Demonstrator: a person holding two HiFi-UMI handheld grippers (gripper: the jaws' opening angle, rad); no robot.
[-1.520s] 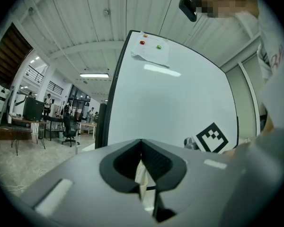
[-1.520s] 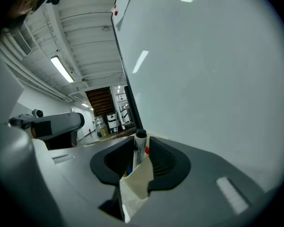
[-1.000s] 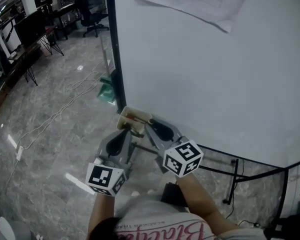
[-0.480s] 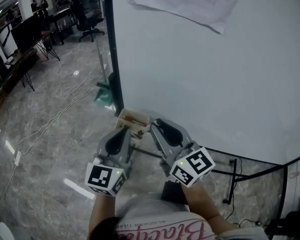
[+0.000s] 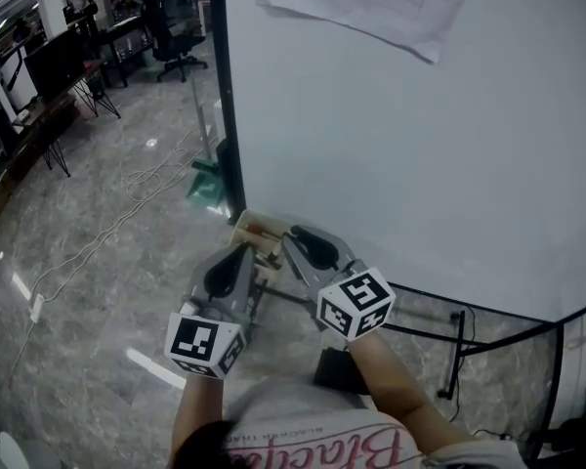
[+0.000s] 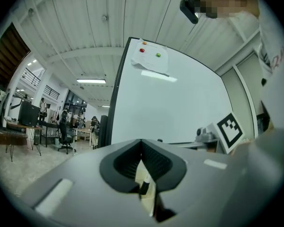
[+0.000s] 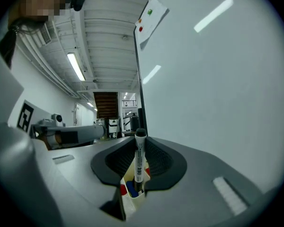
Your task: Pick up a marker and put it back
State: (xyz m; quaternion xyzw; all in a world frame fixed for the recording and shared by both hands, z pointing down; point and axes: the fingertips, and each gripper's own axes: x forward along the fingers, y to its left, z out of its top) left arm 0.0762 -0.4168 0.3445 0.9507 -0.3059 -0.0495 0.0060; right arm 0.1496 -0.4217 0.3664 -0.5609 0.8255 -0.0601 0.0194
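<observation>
The whiteboard (image 5: 391, 145), smooth and white with a curled paper (image 5: 371, 3) at its top, fills the space ahead of both tools. Since half a second ago my right tool (image 5: 291, 234) has swung back in toward the beige open box (image 5: 257, 225) just ahead of it. It's clenched on the marker (image 7: 139, 160), a slim white barrel with a black cap, upright, its lower end in the box beside a red pen (image 7: 122, 189) and a blue pen (image 7: 131, 191). My left tool (image 5: 247, 251) is pinched closed, just short of the box.

Below the whiteboard (image 6: 175, 110), the left gripper (image 6: 141, 148) has its jaws together at the tips. A paper sheet (image 6: 150, 60) hangs at the whiteboard's top edge.
</observation>
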